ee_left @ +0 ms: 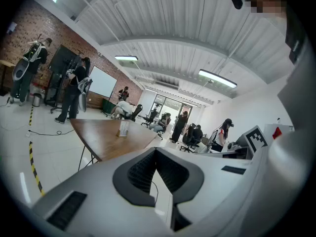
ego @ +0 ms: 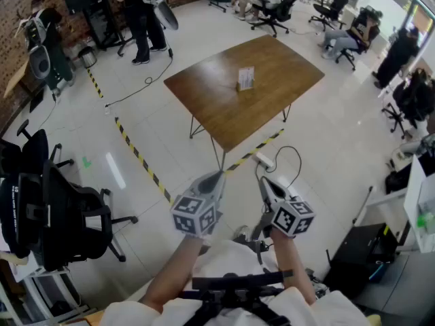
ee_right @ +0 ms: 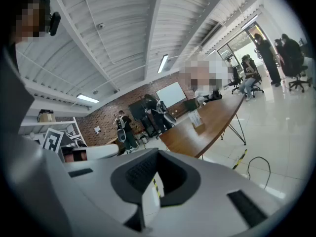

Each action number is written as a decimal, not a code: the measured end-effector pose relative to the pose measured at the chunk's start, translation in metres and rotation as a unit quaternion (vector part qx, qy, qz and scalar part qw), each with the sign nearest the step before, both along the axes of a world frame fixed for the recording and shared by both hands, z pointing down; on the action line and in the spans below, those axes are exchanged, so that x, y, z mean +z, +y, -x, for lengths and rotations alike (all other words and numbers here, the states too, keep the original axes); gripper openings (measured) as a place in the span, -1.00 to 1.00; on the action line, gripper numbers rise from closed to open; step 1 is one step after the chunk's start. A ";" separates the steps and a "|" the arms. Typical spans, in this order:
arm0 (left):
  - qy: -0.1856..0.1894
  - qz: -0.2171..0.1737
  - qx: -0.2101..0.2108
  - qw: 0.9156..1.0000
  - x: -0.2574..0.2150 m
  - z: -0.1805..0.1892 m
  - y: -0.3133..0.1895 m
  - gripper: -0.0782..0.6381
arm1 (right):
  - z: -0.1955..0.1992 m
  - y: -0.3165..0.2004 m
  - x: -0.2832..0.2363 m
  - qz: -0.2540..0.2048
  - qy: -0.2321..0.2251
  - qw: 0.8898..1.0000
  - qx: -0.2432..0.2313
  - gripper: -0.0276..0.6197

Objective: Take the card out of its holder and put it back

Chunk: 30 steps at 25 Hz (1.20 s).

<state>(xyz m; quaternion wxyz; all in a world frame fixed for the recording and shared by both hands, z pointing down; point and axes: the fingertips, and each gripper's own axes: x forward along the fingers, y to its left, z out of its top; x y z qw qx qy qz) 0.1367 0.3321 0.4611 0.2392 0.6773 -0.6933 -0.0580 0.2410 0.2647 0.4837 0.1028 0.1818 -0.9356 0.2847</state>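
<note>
left gripper (ego: 215, 178), foreground, jaws closed together, empty; right gripper (ego: 262, 182) just beside it, jaws likewise closed, empty. beyond black-yellow floor tape (ego: 141, 160), on wooden counter (ego: 217, 111): card (ego: 246, 75) upright in its holder (ego: 245, 85), well apart from both grippers.

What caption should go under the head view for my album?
The left gripper and right gripper, both shut, point toward the wooden table bearing a card holder.
</note>
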 end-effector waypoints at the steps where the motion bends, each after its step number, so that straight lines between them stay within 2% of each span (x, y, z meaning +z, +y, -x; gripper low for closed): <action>1: 0.000 0.000 0.001 1.000 -0.001 0.001 0.000 -0.78 | 0.002 0.001 -0.001 0.000 0.001 1.000 0.000 -0.91; 22: 0.008 -0.008 0.026 1.000 0.001 0.024 0.034 -0.78 | 0.034 0.042 -0.008 -0.014 0.001 1.000 0.010 -0.91; 30: 0.018 0.005 0.034 0.999 0.014 0.035 0.011 -0.78 | 0.042 0.020 0.001 -0.003 0.000 1.000 0.020 -0.91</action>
